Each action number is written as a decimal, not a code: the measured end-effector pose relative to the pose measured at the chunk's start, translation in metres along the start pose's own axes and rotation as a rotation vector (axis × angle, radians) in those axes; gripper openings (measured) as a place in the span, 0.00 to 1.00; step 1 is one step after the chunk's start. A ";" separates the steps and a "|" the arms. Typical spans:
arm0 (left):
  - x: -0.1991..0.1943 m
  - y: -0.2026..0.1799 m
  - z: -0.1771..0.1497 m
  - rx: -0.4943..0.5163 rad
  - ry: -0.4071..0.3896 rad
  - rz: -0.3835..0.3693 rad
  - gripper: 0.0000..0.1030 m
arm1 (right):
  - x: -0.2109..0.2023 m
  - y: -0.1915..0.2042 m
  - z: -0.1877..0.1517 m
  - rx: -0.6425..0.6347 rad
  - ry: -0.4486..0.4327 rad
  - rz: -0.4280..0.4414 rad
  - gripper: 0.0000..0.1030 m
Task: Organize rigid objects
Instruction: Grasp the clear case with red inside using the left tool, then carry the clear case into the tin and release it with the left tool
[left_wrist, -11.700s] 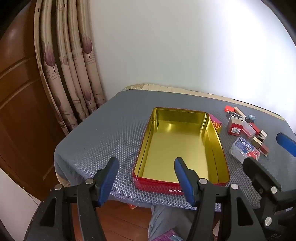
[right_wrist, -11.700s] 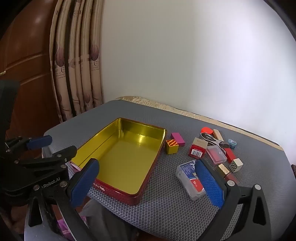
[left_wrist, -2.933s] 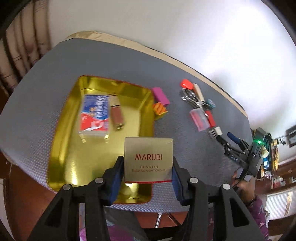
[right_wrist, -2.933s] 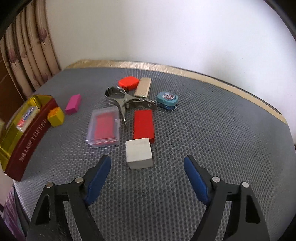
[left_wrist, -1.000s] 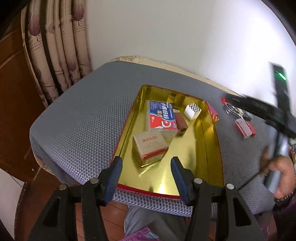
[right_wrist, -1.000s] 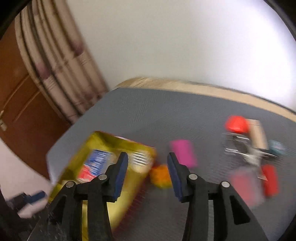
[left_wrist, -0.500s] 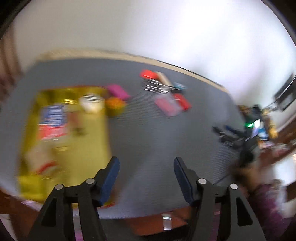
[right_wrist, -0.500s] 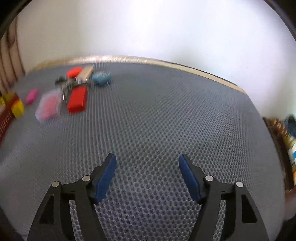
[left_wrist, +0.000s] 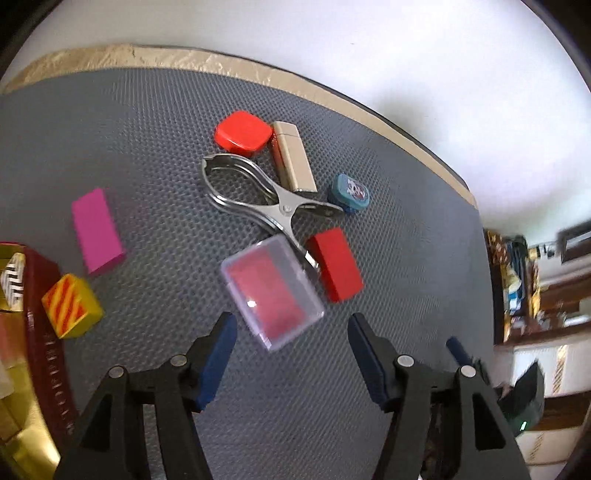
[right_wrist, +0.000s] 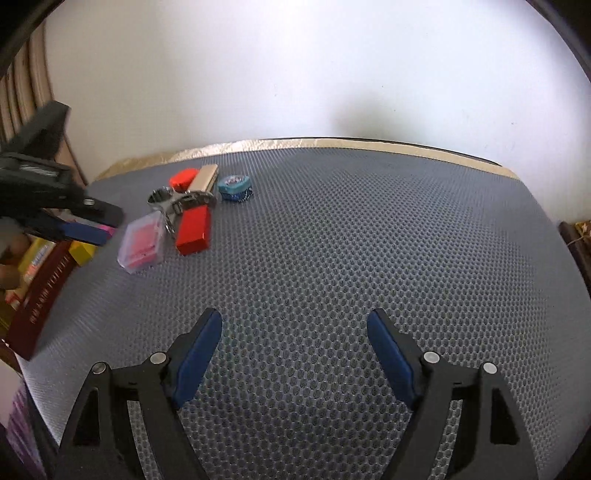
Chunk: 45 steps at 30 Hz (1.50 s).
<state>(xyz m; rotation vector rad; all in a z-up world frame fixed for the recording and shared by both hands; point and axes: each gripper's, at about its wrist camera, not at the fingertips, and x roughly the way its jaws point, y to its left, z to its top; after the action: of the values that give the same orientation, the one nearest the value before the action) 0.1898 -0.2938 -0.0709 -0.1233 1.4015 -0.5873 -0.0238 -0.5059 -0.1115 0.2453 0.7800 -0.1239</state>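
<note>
Left gripper (left_wrist: 288, 332), jaws spread and empty, hovers just short of the clear case (left_wrist: 272, 291), probably the next pick; right gripper (right_wrist: 294, 334), jaws spread, idles over bare worktop (right_wrist: 369, 240).

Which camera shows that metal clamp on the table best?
The left wrist view: the metal clamp lies near the middle, seen from above, both loops and pivot clear. In the right wrist view it is small and far off to the left, partly hidden behind the red block.

A matt grey honeycomb mesh mat (left_wrist: 155, 110) covers the surface. On it lie a shiny metal clamp (left_wrist: 258, 195), a clear glossy plastic case (left_wrist: 273, 291) and a smooth red block (left_wrist: 338, 264). At nine o'clock sits a glossy gold-lined tin (left_wrist: 40, 354).
</note>
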 end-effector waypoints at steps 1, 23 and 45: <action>0.003 -0.001 0.003 -0.010 0.005 -0.003 0.62 | -0.002 -0.001 -0.001 0.007 -0.004 0.009 0.76; 0.049 -0.007 0.024 -0.092 0.074 0.113 0.64 | -0.003 -0.008 0.005 0.070 -0.013 0.079 0.83; 0.010 0.008 -0.042 -0.026 0.062 0.007 0.53 | -0.006 -0.013 0.005 0.086 -0.014 0.049 0.92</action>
<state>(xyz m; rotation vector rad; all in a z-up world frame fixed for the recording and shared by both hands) 0.1532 -0.2804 -0.0906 -0.1211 1.4698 -0.5714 -0.0272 -0.5193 -0.1067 0.3445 0.7546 -0.1128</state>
